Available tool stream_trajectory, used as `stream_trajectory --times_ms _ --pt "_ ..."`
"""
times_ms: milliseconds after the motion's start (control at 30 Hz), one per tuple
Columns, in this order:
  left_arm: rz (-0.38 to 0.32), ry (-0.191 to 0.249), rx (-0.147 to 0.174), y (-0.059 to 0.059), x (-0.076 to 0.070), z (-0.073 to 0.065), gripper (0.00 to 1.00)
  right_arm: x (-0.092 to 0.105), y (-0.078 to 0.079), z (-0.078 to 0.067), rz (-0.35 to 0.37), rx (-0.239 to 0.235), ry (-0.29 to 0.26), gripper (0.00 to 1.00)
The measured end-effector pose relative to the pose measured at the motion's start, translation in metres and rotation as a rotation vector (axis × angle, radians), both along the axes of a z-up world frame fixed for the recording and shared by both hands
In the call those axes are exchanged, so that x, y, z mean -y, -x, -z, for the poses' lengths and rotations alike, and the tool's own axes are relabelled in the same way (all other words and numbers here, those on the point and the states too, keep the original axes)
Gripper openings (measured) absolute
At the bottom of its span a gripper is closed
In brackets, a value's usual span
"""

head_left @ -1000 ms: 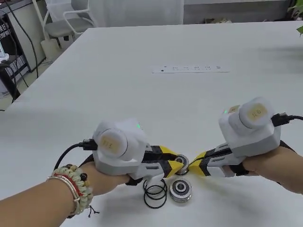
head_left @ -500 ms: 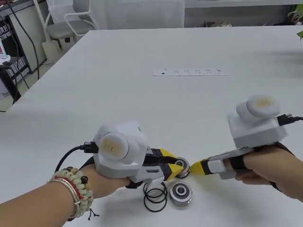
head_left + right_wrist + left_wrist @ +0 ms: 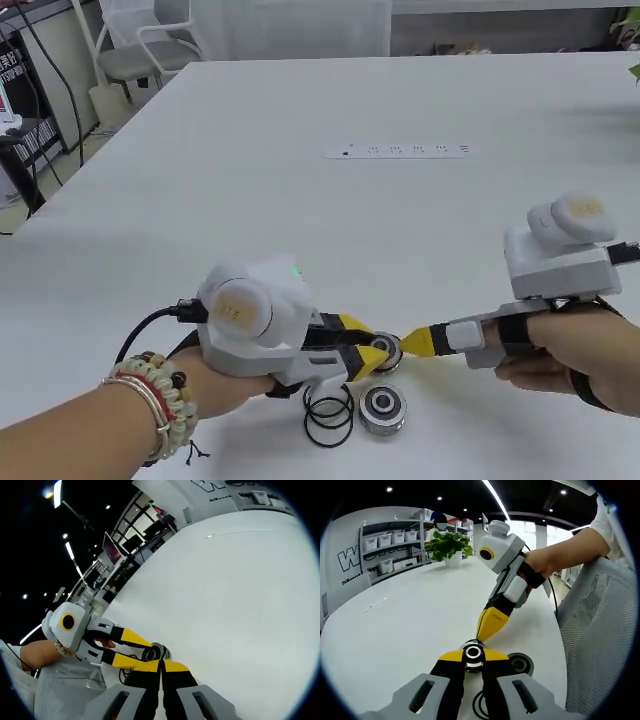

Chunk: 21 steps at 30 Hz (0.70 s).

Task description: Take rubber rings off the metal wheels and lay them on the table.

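Between left gripper (image 3: 472,656) tips sits a wheel (image 3: 472,652), apparently clamped.

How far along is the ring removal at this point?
Done: a few black rubber rings lie on the table beside a loose wheel that looks stripped. In hand: the left gripper clamps a second wheel, and the right gripper, jaws shut, has its tips at that wheel's rim. Left: pulling off whatever rings it carries and laying them down. I cannot tell how many.
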<state>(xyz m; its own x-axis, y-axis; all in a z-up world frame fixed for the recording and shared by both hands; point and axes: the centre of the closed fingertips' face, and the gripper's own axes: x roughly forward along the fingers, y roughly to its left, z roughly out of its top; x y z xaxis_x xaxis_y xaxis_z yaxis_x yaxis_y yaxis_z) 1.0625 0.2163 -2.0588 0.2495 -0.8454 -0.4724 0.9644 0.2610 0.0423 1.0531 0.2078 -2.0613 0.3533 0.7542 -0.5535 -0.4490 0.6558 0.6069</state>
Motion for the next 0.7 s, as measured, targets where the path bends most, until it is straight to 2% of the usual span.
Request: stream_trajectory --times_ms 67,333,467,533,567,600,700 --pt "0.001 -0.006 0.001 0.0 0.0 0.0 0.07 -0.003 0.001 -0.004 0.007 -0.017 -0.037 0.0" --pt "0.003 -0.011 0.005 0.0 0.0 0.0 0.07 -0.009 0.001 -0.006 -0.02 -0.007 -0.03 0.0" --pt "0.004 -0.011 0.005 0.001 0.0 0.0 0.07 -0.012 0.0 -0.01 -0.028 -0.003 -0.048 0.0" --pt "0.006 -0.01 0.004 0.001 0.001 0.0 0.07 -0.017 0.0 -0.014 -0.042 0.013 -0.062 0.0" --pt "0.006 -0.01 0.004 0.001 0.001 0.0 0.07 -0.019 0.002 -0.014 -0.058 0.016 -0.053 0.0" --pt "0.005 -0.009 0.003 0.001 0.001 0.0 0.07 -0.017 0.001 -0.012 -0.085 0.056 -0.017 0.0" --pt "0.004 -0.007 0.003 0.001 0.001 0.0 0.07 -0.015 0.0 -0.011 -0.059 0.041 -0.021 0.0"
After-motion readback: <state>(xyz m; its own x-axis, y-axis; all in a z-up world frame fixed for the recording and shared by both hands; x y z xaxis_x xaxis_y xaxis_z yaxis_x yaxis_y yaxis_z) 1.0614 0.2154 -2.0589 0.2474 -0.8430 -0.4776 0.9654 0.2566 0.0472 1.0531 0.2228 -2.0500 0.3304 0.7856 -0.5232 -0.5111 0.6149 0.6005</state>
